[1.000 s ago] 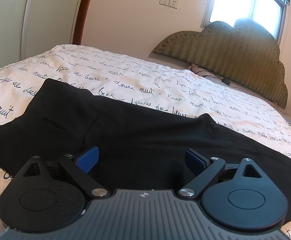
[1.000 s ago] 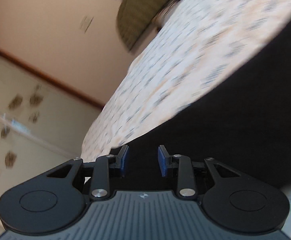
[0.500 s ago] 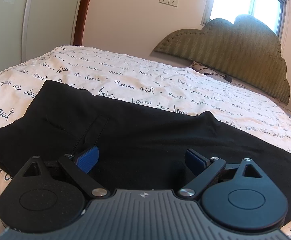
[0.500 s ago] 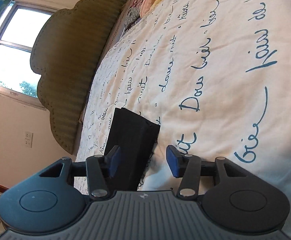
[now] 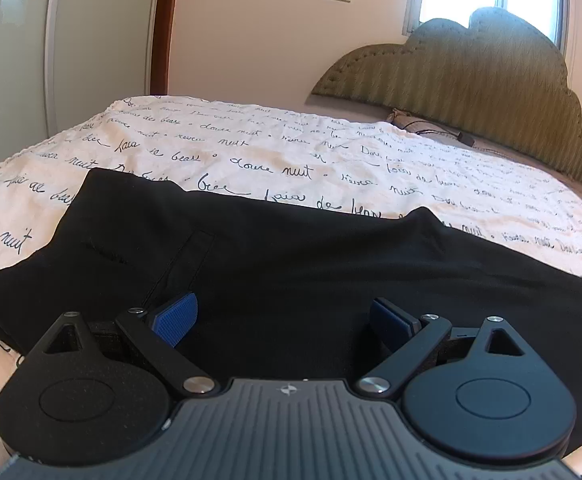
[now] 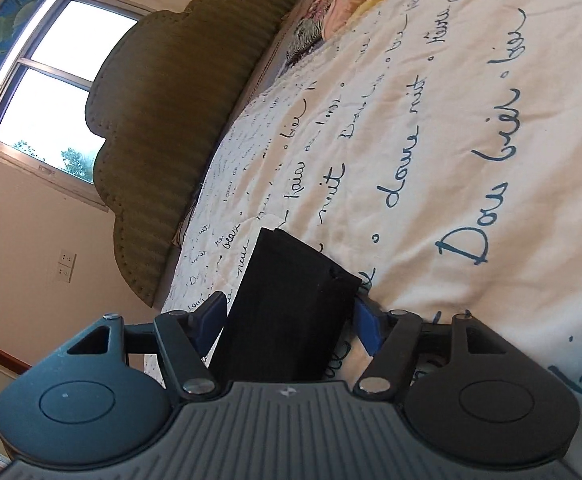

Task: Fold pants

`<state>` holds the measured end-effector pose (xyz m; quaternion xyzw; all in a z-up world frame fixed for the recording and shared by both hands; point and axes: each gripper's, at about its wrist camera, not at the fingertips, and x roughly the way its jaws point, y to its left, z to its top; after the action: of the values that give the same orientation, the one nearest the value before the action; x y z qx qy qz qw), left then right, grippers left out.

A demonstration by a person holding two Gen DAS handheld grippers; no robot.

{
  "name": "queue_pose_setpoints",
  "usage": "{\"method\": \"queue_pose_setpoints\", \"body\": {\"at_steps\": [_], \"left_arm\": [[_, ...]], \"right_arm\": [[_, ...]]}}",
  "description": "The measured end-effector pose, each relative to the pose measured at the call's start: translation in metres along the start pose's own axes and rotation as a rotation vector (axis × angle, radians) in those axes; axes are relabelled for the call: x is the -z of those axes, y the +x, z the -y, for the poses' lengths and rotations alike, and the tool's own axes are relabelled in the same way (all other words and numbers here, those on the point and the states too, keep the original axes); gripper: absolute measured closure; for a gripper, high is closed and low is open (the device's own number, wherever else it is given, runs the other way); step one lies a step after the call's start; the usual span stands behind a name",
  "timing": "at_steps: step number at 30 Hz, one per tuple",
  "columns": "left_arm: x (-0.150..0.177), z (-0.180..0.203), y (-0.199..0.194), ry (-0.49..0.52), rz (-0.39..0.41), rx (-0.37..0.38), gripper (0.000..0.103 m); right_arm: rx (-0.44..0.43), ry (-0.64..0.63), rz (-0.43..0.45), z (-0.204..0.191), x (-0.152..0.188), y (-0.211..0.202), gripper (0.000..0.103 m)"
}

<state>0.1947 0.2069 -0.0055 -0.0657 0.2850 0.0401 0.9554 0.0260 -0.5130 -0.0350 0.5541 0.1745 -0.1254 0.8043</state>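
Observation:
Black pants [image 5: 291, 264] lie flat across a white bedspread [image 5: 251, 148] printed with blue script. The waist end with a pocket seam is at the left in the left wrist view. My left gripper [image 5: 283, 320] is open and hovers low over the pants, holding nothing. In the right wrist view the hem end of a pant leg [image 6: 287, 304] lies between the blue pads of my right gripper [image 6: 287, 320]. The jaws stand wide on either side of the cloth and are not closed on it.
An olive padded headboard [image 5: 471, 92] stands at the far end of the bed, under a window. A patterned pillow [image 6: 323, 20] lies by the headboard. A wardrobe door [image 5: 51, 40] is at the left. A dark cable [image 5: 443, 133] rests near the headboard.
My right gripper has swung from the pants' middle to the leg hem and opened wider around it. My left gripper has barely moved.

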Motion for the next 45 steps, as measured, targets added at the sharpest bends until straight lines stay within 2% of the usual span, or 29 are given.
{"method": "queue_pose_setpoints", "body": {"at_steps": [1,3,5,12,14,15,19,21,24,27,29,31,33,35,36,38,43,45], "left_arm": [[0.000,0.001,0.000,0.005,-0.001,-0.005,0.008],[0.000,0.002,0.000,0.012,-0.003,-0.012,0.007],[0.000,0.003,0.001,0.019,-0.005,-0.018,0.007],[0.000,0.011,0.003,0.057,-0.019,-0.050,0.006],[-0.001,0.015,0.003,0.077,-0.023,-0.071,0.006],[-0.002,0.019,0.002,0.094,-0.024,-0.087,0.006],[-0.014,0.049,-0.009,0.169,-0.014,-0.190,0.010],[-0.027,0.070,-0.027,0.146,0.050,-0.132,0.008],[-0.051,0.114,-0.054,0.112,0.134,0.040,0.007],[-0.073,0.172,-0.063,0.142,0.105,0.252,0.002],[-0.085,0.222,-0.058,0.186,0.022,0.408,0.002],[-0.094,0.273,-0.047,0.213,-0.085,0.527,0.002],[-0.101,0.325,-0.035,0.211,-0.223,0.633,0.002],[-0.093,0.387,-0.024,0.233,-0.397,0.733,0.003],[-0.087,0.416,-0.022,0.258,-0.457,0.764,0.004],[-0.074,0.467,-0.015,0.321,-0.523,0.766,0.006],[-0.033,0.558,-0.001,0.506,-0.633,0.770,0.006],[-0.015,0.581,0.004,0.597,-0.628,0.732,0.007]], "right_arm": [[0.004,-0.009,-0.003,0.001,0.002,0.002,0.044],[0.011,-0.025,0.003,0.003,0.005,0.004,0.063],[0.001,-0.020,0.011,0.008,0.007,0.004,0.074],[-0.058,0.092,0.023,0.021,0.001,0.008,0.074],[-0.037,0.060,0.033,0.020,0.002,0.014,0.082],[-0.014,0.034,0.044,0.018,0.004,0.015,0.092],[-0.001,-0.045,0.067,0.012,0.011,0.012,0.095],[0.002,-0.081,0.069,0.007,0.012,0.011,0.095],[-0.006,-0.147,0.082,-0.005,0.016,0.009,0.095],[0.016,-0.287,0.099,-0.026,0.023,0.007,0.095],[0.051,-0.389,0.102,-0.041,0.030,0.007,0.095],[0.060,-0.478,0.095,-0.054,0.037,0.006,0.095],[0.061,-0.566,0.101,-0.063,0.043,0.003,0.095],[0.069,-0.632,0.107,-0.070,0.049,0.001,0.095],[0.071,-0.649,0.108,-0.071,0.051,0.001,0.095],[0.081,-0.667,0.106,-0.071,0.052,0.002,0.095],[0.090,-0.723,0.108,-0.074,0.058,0.002,0.095],[0.089,-0.758,0.110,-0.077,0.062,0.003,0.095]]}}
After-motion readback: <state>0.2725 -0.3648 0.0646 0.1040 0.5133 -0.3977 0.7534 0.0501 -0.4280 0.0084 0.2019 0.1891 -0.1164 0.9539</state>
